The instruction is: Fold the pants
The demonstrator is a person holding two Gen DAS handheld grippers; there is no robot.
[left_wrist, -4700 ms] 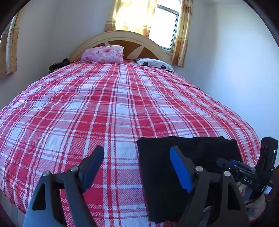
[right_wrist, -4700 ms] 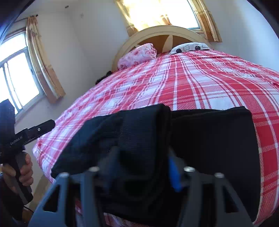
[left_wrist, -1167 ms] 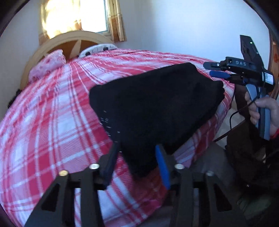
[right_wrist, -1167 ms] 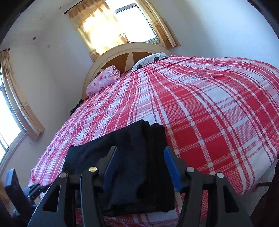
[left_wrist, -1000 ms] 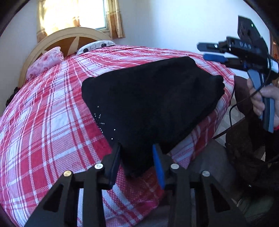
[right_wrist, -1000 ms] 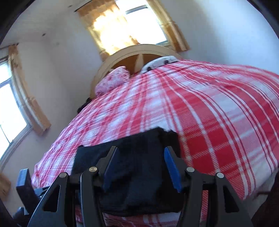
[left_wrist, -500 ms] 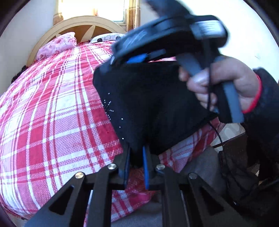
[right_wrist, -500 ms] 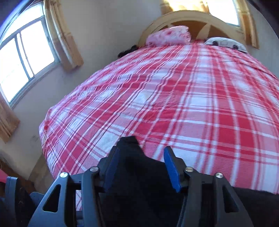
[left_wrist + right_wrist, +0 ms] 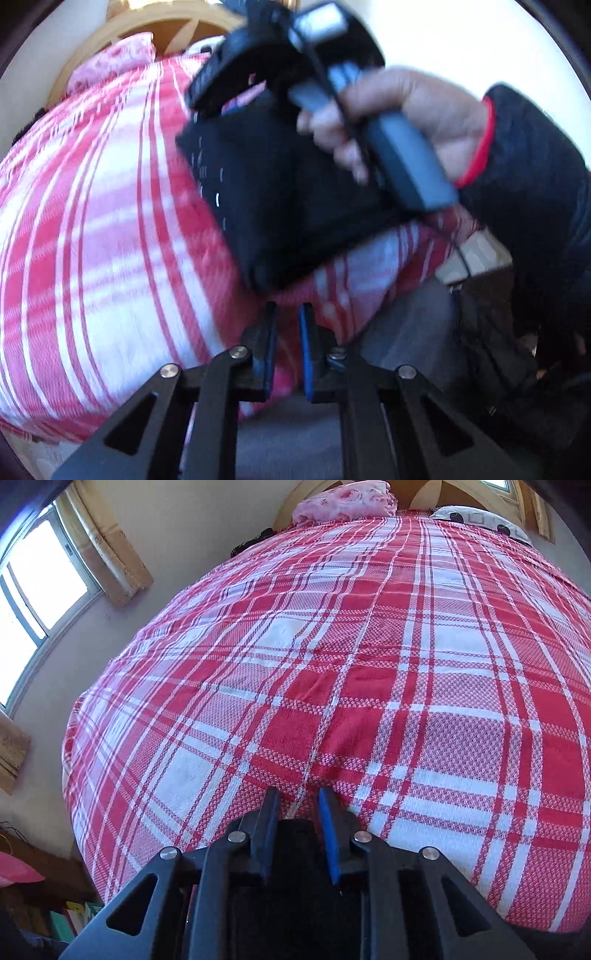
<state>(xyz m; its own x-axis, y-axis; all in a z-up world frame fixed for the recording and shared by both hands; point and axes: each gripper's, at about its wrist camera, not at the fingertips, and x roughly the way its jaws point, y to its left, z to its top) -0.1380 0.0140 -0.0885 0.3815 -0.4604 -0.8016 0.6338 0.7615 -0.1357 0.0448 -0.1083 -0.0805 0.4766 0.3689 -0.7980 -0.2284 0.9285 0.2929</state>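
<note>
Pants [image 9: 295,206] look folded into a compact black bundle near the foot edge of the plaid bed [image 9: 332,664]. Right gripper [image 9: 297,805] sits right over them, jaws narrow; can't tell if it's pinching fabric. Left gripper [image 9: 287,314] is nearly closed on nothing. Next is probably just tidying up.

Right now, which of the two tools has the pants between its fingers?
The right tool: black cloth of the pants sits between its fingers. The left tool shows only bedsheet in its narrow gap.
</note>
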